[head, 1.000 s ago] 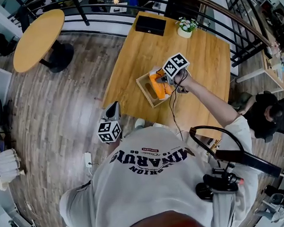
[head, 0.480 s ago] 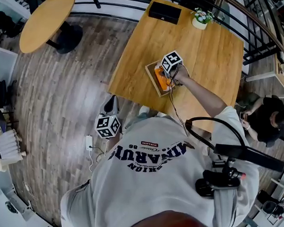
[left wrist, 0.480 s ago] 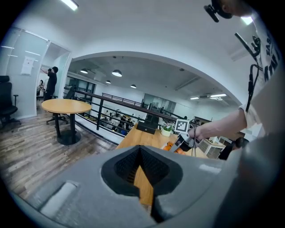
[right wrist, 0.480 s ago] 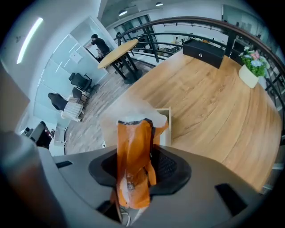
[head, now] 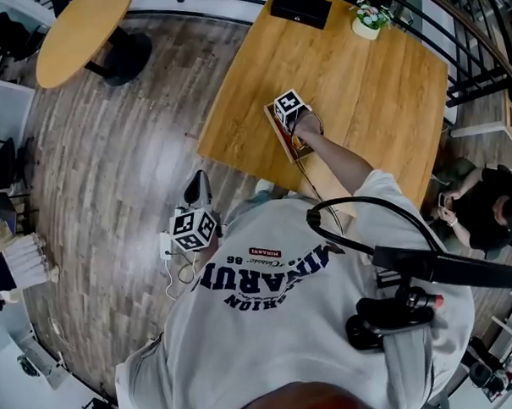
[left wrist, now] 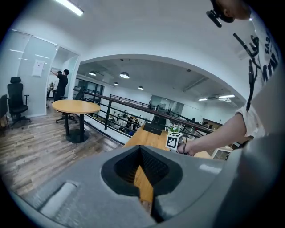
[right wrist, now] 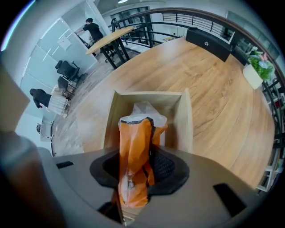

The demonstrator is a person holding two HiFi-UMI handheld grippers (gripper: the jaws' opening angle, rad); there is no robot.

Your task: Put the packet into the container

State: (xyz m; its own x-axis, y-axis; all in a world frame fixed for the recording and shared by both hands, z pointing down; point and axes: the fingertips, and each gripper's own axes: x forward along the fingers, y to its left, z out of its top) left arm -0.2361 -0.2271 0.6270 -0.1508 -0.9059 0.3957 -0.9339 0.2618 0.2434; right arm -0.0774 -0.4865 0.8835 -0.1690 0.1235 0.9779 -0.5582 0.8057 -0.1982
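Observation:
An orange packet (right wrist: 136,151) stands upright between the jaws of my right gripper (right wrist: 136,173), which is shut on it. The jaws have just been closing on the packet. The gripper points steeply down, with the packet's lower end inside the open wooden container (right wrist: 187,120). A pale wrapper lies in the container behind it. In the head view the marker cube of the right gripper (head: 287,107) covers most of the container (head: 275,127), near the table's front edge. My left gripper (head: 199,190) hangs at my side over the floor, its jaws together and holding nothing.
The container sits on a wooden table (head: 361,85). A black box (head: 301,7) and a potted plant (head: 369,21) stand at the table's far end. A round table (head: 83,33) is at far left. A railing runs behind, and a person (head: 485,206) sits at right.
My right gripper has gone down with the packet, from above the container into it. The left gripper has shifted only slightly beside me.

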